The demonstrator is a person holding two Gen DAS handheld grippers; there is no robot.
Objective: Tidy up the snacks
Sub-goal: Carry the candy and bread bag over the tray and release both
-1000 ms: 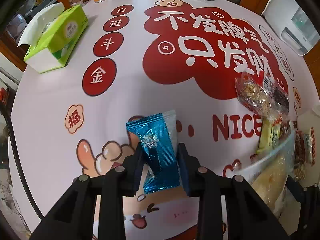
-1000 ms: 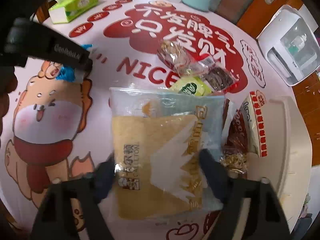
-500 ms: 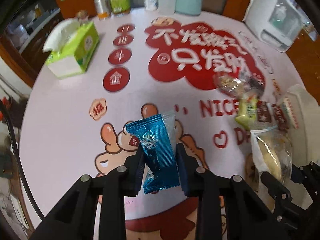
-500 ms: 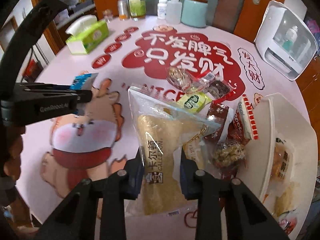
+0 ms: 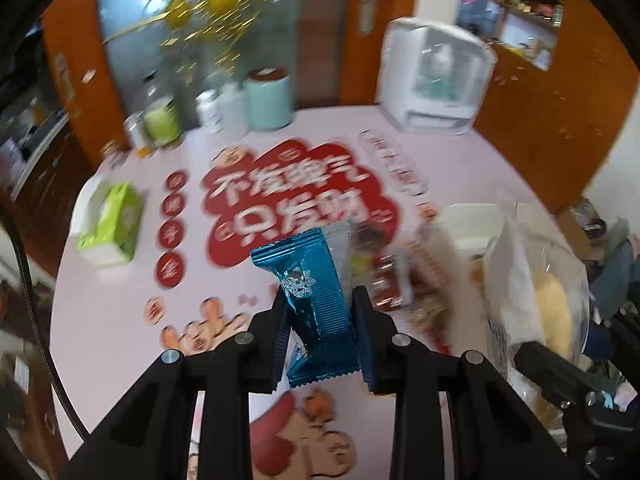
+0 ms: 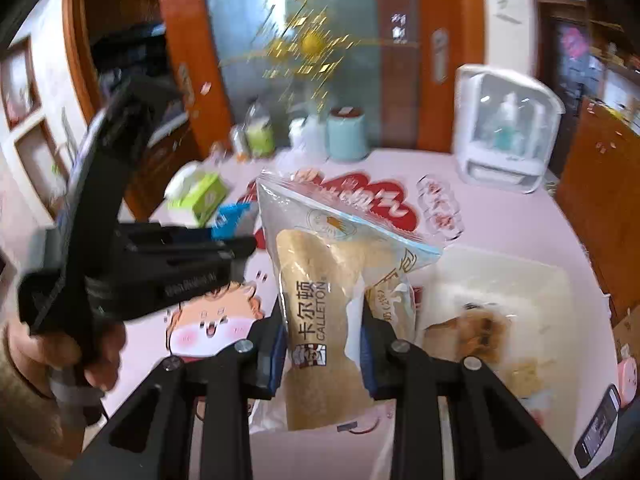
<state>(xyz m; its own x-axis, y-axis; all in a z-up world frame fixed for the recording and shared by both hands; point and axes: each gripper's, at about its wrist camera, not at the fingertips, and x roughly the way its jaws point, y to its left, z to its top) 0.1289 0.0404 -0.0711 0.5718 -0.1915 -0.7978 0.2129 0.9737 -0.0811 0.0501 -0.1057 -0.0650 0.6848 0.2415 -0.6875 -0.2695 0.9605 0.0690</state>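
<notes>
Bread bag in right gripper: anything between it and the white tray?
Nothing visible blocks it. The bread bag is lifted in the right gripper; the white tray lies just right, already holding a snack.

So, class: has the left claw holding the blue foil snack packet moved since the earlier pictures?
Yes. The left claw with the blue foil snack packet rose and tilted up: the green tissue box now sits lower in view.

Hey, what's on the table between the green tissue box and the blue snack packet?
In the left wrist view, only bare tablecloth print lies between the tissue box and the blue packet: small red circles and the red cloud's edge.
</notes>
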